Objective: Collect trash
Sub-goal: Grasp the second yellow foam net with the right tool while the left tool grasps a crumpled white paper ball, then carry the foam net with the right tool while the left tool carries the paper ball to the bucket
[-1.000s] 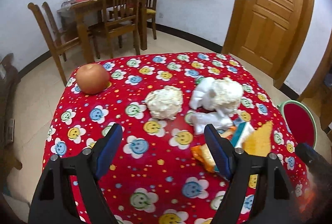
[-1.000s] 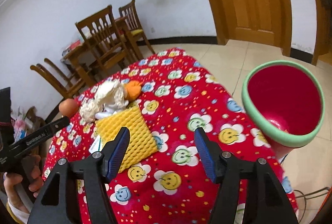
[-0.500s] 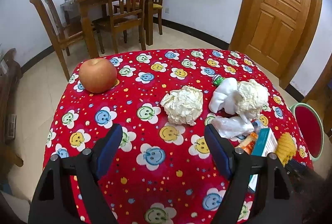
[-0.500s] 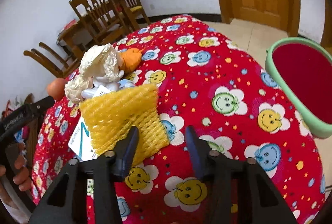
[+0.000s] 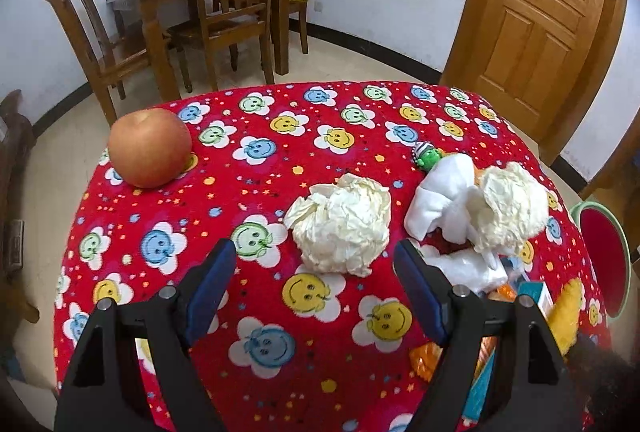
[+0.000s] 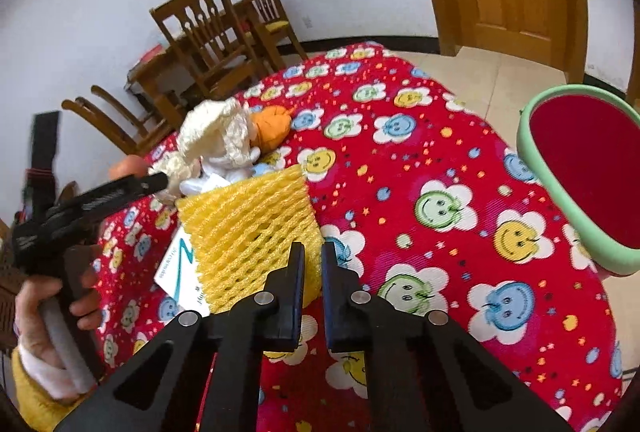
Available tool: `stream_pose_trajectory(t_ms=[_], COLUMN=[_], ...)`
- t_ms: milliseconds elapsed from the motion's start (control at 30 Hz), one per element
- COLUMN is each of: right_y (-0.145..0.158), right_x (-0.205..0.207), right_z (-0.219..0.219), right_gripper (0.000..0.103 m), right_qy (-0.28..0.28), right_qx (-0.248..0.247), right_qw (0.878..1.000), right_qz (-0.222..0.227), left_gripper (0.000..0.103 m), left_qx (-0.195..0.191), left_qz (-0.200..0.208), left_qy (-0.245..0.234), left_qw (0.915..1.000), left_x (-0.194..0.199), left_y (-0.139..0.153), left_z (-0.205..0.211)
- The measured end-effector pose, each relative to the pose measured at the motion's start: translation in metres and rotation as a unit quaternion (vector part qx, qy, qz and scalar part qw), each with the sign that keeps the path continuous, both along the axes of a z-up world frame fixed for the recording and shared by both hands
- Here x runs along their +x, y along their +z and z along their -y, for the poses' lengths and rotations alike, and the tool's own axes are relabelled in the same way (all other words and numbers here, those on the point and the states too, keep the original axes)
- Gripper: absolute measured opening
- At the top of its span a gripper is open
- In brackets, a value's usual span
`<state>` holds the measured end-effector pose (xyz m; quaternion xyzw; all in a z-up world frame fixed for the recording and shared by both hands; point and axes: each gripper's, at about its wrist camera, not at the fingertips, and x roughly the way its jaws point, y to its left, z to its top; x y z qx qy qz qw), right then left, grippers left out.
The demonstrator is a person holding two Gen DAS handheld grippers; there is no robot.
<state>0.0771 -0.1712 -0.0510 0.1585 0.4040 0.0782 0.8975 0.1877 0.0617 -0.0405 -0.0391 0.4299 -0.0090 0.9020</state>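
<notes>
My right gripper (image 6: 312, 252) is shut on the near corner of a yellow foam fruit net (image 6: 248, 228) that lies on the red smiley tablecloth (image 6: 420, 171). The net's edge also shows in the left wrist view (image 5: 570, 306). My left gripper (image 5: 316, 256) is open and empty, just in front of a crumpled paper ball (image 5: 344, 224). A second paper ball (image 5: 512, 203) lies on white wrappers (image 5: 444, 191) to the right. A green-rimmed red bin (image 6: 584, 167) stands off the table's right edge.
An apple (image 5: 150, 147) sits at the table's far left. A green toy (image 5: 428, 155), an orange wrapper (image 6: 272, 125) and a white-teal box (image 6: 180, 268) lie among the trash. Wooden chairs (image 5: 236, 11) and a door (image 5: 536, 3) stand beyond.
My right gripper moved down onto the yellow foam net and closed on its corner. My left gripper moved forward toward the crumpled paper ball and stays open.
</notes>
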Motion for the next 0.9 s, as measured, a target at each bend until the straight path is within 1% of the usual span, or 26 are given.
stream_pose_trajectory(t_ms=[100,300,367,400,467,500,633,900], right_y=[0.009,0.018,0.018,0.019,0.022,0.024,0.034,0.047], right_x=[-0.006,-0.015,-0.017,-0.019,-0.024,-0.027,-0.039,-0.054], right_z=[0.005,0.015,0.018,0.02,0.024,0.027,0.036,0.048], right_gripper=[0.008,0.008,0.008,0.008,0.008,0.008,0.008,0.008], right_qy=[-0.003,-0.016,-0.024,-0.029,-0.037,-0.04,-0.045,-0.055], right_qx=[0.001,0.002,-0.003,-0.001,0.002,0.003,0.002,0.013], right_qw=[1.0,1.0,0.999,0.999,0.999,0.999,0.998,0.996], right_qz=[0.013,0.022,0.022,0.023,0.027,0.03,0.048,0.072], left_gripper=[0.08,0.08,0.075,0.069,0.06,0.053,0.047,0.047], left_qx=[-0.011,-0.018,-0.021,-0.025,-0.042,-0.046,-0.038,-0.041], left_qz=[-0.002,0.0,0.001,-0.002,-0.007,-0.01,-0.004,0.016], left_qy=[-0.002,-0.004,-0.002,-0.002,-0.007,-0.009,-0.013,-0.011], left_qw=[0.9999,0.9998,0.9998,0.9997,0.9991,0.9989,0.9992,0.999], left_x=[0.006,0.013,0.014,0.016,0.021,0.021,0.018,-0.006], left_y=[-0.004,-0.008,-0.009,-0.011,-0.013,-0.013,-0.011,0.005], left_z=[0.001,0.002,0.0,-0.002,-0.004,-0.004,0.0,-0.001])
